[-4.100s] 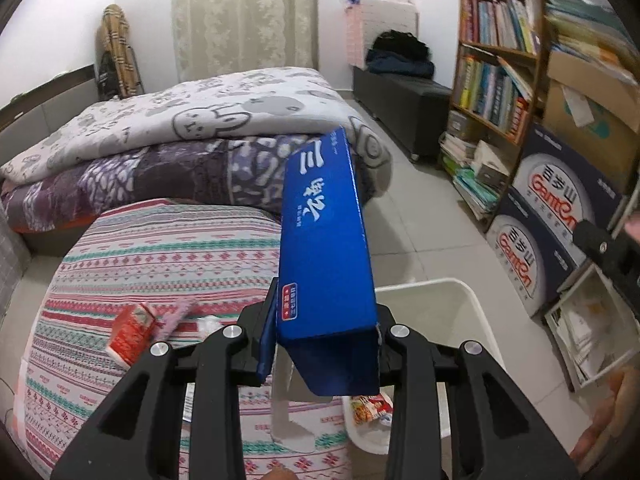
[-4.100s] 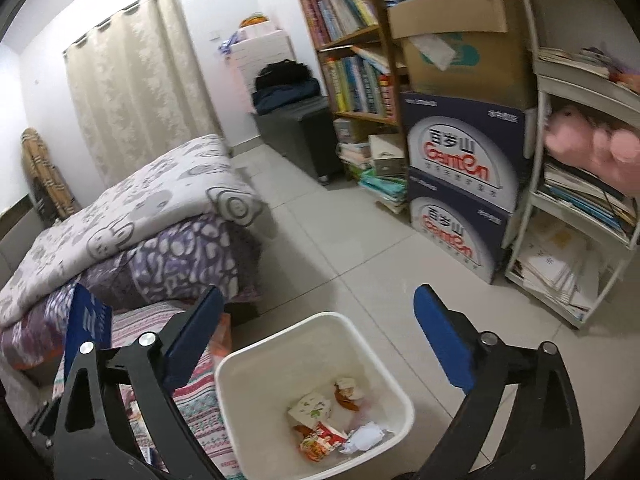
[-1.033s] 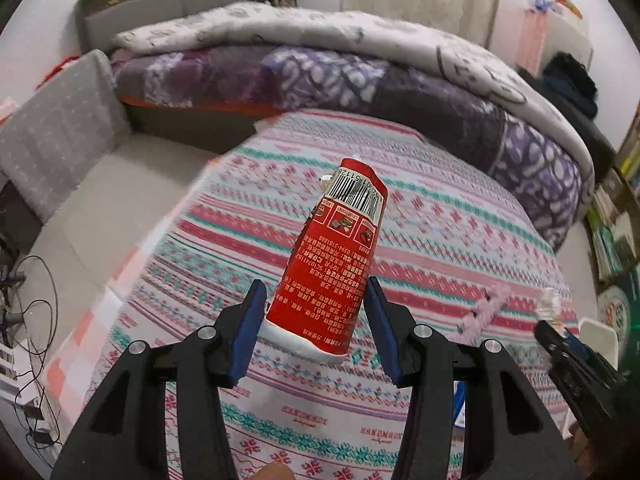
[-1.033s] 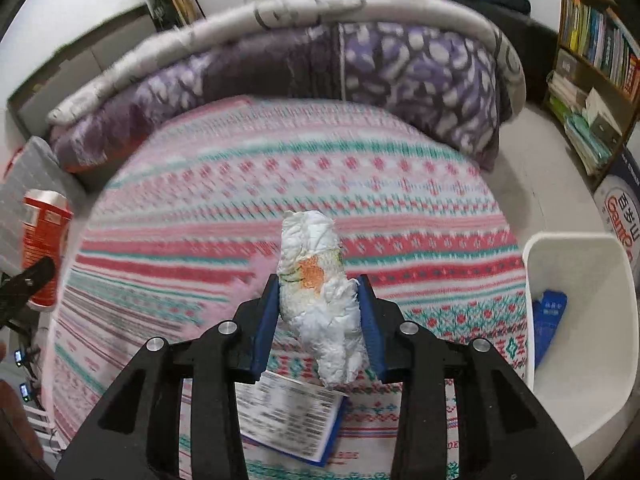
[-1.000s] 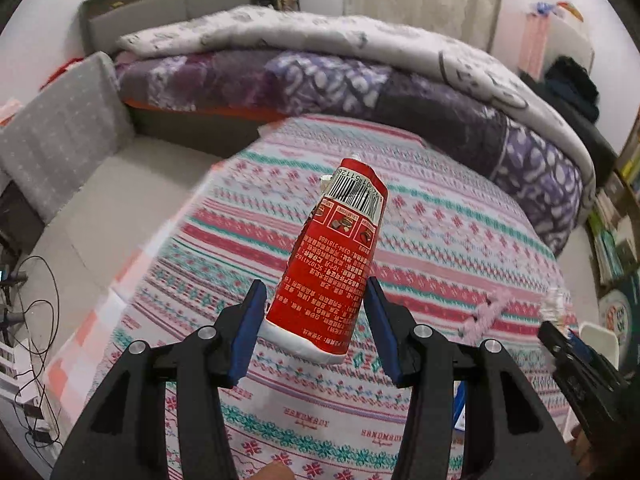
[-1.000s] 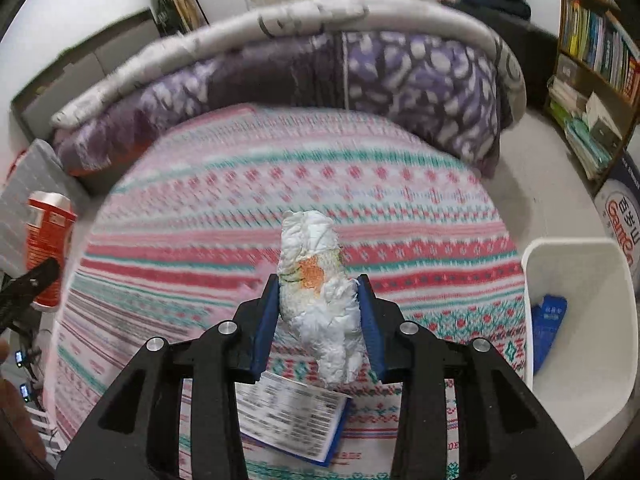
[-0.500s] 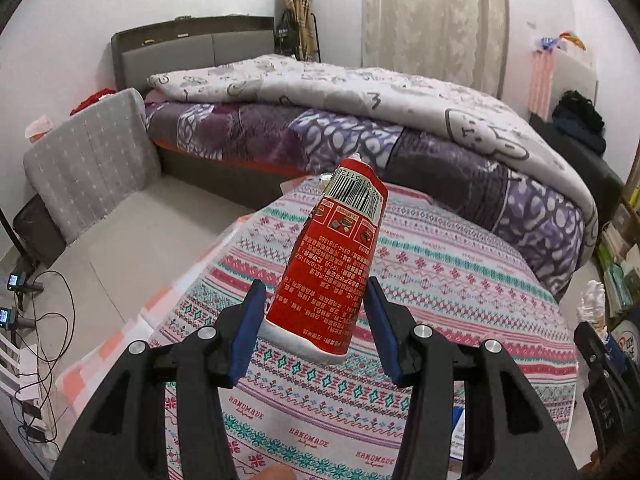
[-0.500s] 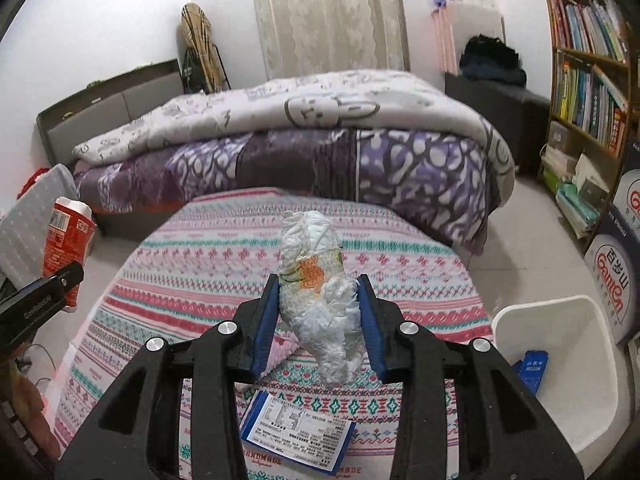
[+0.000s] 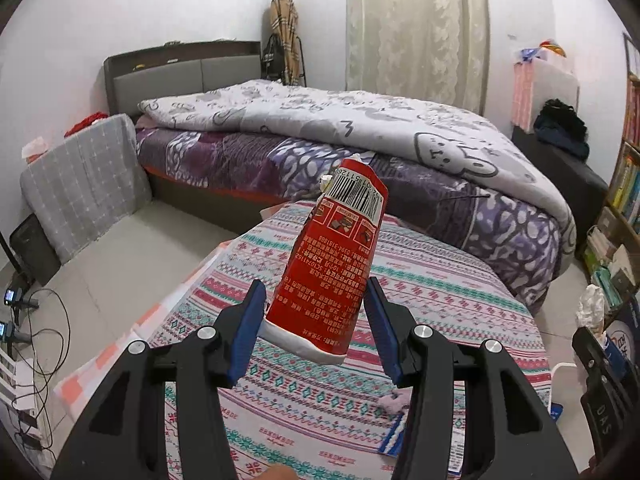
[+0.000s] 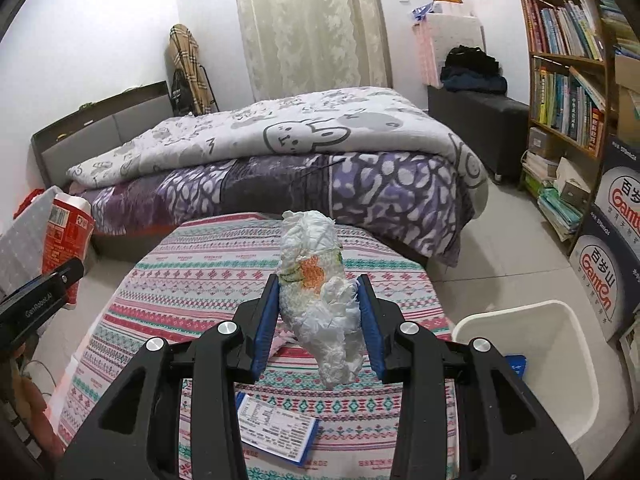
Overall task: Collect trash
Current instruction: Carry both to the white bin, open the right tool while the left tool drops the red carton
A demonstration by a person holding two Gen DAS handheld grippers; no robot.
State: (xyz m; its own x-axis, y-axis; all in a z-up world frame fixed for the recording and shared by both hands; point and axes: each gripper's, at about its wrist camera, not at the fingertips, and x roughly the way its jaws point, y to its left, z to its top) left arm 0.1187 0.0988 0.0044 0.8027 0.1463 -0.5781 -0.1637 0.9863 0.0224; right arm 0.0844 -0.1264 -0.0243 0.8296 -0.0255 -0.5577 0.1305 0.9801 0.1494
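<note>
While the left gripper (image 9: 314, 322) is clamped on a red snack packet (image 9: 332, 260), the packet stands nearly upright between the blue pads, its long axis leaning a little to the right, its barcode end uppermost and its white-edged bottom hanging just below the pads. It is held in the air above the near-left part of the striped tablecloth (image 9: 440, 292). The right gripper (image 10: 318, 320) is clamped on a crumpled white tissue wad (image 10: 316, 288) with an orange stain on its middle; the wad's long axis also runs roughly vertical, tilted so that its lower tip points down and to the right, towards the cloth. Both items are off the surface, over the tablecloth. On the cloth itself, at its near edge under the right gripper, lies a flat printed card with a blue border (image 10: 276, 432), and a small pink scrap (image 9: 394, 400) rests on the cloth close by (what it is cannot be told). Just beside the right edge of the tablecloth stands the white trash bin (image 10: 560, 320), open-topped, with a blue box (image 10: 516, 364) lying inside it; nothing stands between the tissue wad and the bin's rim. Beyond the far edge of the tablecloth is the bed (image 10: 312, 148) with a grey rabbit-print quilt over a purple cover. To the right of the bin, a bookshelf (image 10: 568, 80) and stacked printed cartons (image 10: 612, 240) stand against the wall.
</note>
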